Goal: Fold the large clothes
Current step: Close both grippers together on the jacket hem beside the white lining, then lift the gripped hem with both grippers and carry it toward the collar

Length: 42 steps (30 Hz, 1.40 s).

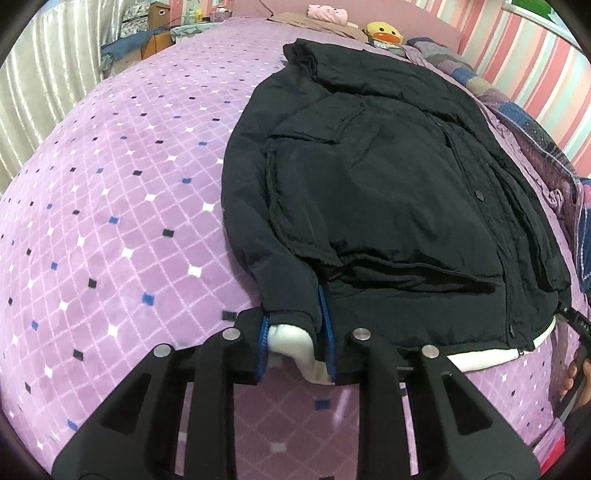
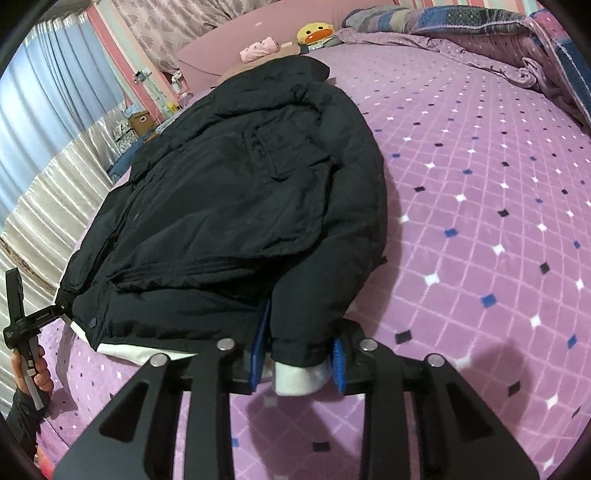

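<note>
Here your black padded jacket [image 1: 388, 192] lies spread flat on the bed's purple fleece blanket with its diamond grid [image 1: 122, 206], collar toward the pink headboard and hem toward you. Both sleeves are folded down along the body, their white inner cuffs poking out at the near edge.

Your left gripper [image 1: 295, 332] has the left sleeve's cuff [image 1: 291, 341] between its blue-padded fingers [image 1: 327, 325]. The fingers stand only slightly apart, with the cloth filling the gap (whether the pads actually press on it, I cannot tell).

Your right gripper [image 2: 301, 354] shows the same picture at the other sleeve's cuff [image 2: 299, 373]: black cuff and white lining sit between its blue fingers [image 2: 258, 347], which are narrowly spread around the fabric; a firm pinch cannot be confirmed.

In the right wrist view, your hand [image 2: 33, 373] on the other tool's handle shows at the far left edge, just beside the jacket's white-lined hem.

A yellow plush duck [image 1: 382, 31] and a rolled pink cloth [image 1: 327, 13] sit by the headboard, well apart from the jacket, and a patchwork quilt [image 2: 480, 26] is bunched along the bed's far side.
</note>
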Motion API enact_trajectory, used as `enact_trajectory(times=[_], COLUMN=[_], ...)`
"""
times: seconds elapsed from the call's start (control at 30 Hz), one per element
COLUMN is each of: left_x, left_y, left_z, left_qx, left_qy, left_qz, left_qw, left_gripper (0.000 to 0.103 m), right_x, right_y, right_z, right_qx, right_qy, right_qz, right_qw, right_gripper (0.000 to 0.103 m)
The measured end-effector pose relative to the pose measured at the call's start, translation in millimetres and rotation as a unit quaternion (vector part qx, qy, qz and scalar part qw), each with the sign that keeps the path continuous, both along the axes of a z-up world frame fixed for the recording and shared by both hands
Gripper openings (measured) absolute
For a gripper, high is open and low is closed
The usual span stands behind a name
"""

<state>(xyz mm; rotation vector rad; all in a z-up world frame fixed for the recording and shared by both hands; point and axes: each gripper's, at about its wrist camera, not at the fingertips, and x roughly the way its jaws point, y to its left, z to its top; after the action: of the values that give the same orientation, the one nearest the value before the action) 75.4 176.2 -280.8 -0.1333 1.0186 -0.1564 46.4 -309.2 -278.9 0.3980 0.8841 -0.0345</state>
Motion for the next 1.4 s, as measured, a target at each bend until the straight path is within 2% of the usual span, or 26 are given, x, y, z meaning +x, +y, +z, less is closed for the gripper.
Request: enact_trajectory(times=[0.1,0.23,0.4,0.47,0.63,0.73,0.87,1.07,1.17,1.3,1.4], left_x=[1,-1,16,28,67,96,138,231,283,345,394], left_y=[-4,-11,-2,-5,-23,-30,-37,-40,-51,-65,-71], left_z=[3,18,60,78,114,127,153,192,206,224,217], left_qx=[0.011,0.035,-0.024,-0.029,-0.008,-0.001,0.006,-0.005,0.015,0.038,0.043], left_qy=[0.001,-0.01,-0.032,-0.052,-0.098,-0.108,-0.141,-0.175,-0.186,-0.204,-0.196], left_qz=[-0.005,-0.018,-0.012,-0.013,-0.011,-0.006,0.012,0.063,0.081,0.092,0.095], left_qw=[0.9999,0.9992,0.9991,0.9982,0.9951,0.9941,0.9899,0.9825,0.9791,0.974,0.975], left_gripper=[0.02,0.016,0.016,0.016,0.016,0.016,0.016,0.016,0.016,0.017,0.018], right_x=[1,1,22,36,81,114,162,242,303,377,429], right_y=[6,7,12,13,8,2,-9,-28,-36,-45,-52], right_z=[8,29,70,85,109,124,151,195,217,229,215], right_qx=[-0.025,-0.028,-0.046,-0.054,-0.066,-0.071,-0.087,-0.102,-0.125,-0.162,-0.183], right_qy=[0.0,-0.014,-0.048,-0.06,-0.085,-0.099,-0.127,-0.18,-0.2,-0.194,-0.166], right_qz=[0.0,-0.012,-0.005,-0.004,-0.014,-0.022,-0.031,-0.059,-0.065,-0.07,-0.076], right_qw=[1.0,0.999,0.998,0.997,0.994,0.992,0.988,0.977,0.97,0.965,0.966], right_gripper=[0.021,0.019,0.019,0.019,0.019,0.019,0.019,0.019,0.018,0.018,0.018])
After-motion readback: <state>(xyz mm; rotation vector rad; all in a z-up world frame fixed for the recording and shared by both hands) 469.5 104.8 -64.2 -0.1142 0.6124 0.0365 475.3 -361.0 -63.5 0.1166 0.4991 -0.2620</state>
